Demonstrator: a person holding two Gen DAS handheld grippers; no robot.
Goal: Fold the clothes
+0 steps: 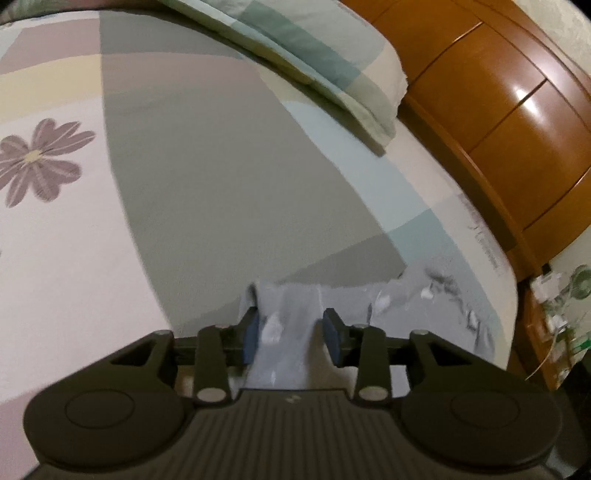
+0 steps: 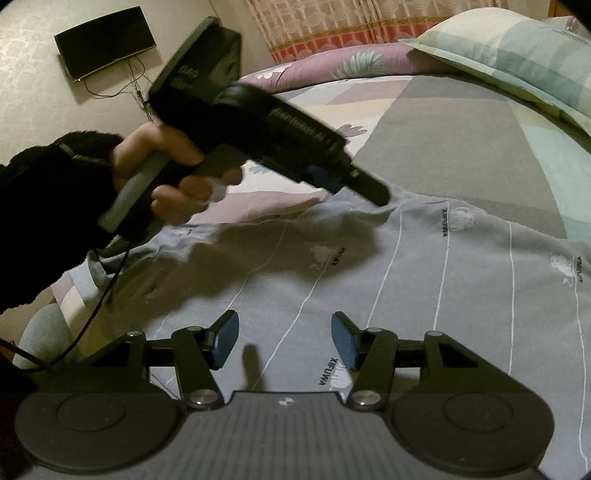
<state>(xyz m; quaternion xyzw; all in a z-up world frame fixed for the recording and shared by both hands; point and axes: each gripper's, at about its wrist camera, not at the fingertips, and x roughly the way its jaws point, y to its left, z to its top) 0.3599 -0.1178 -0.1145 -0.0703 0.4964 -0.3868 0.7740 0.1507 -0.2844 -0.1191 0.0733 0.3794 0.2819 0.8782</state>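
Note:
A grey garment [image 2: 424,266] with thin white lines and small white prints lies spread flat on the bed. My right gripper [image 2: 283,339] hovers open just over its near part, with nothing between the pads. At the garment's far edge a hand [image 2: 162,166] in a dark sleeve holds my left gripper [image 2: 351,184], pointing down. In the left wrist view, a raised fold of the grey garment [image 1: 286,314] sits between the blue pads of the left gripper [image 1: 291,332]. The pads stand apart beside the fold and do not clamp it.
The bed has a patchwork sheet [image 1: 184,177] with a purple flower print. A checked pillow [image 1: 314,66] [image 2: 517,55] lies at the head, against a wooden headboard [image 1: 498,110]. A cluttered nightstand [image 1: 554,306] stands beside the bed. A curtain [image 2: 351,26] hangs beyond it.

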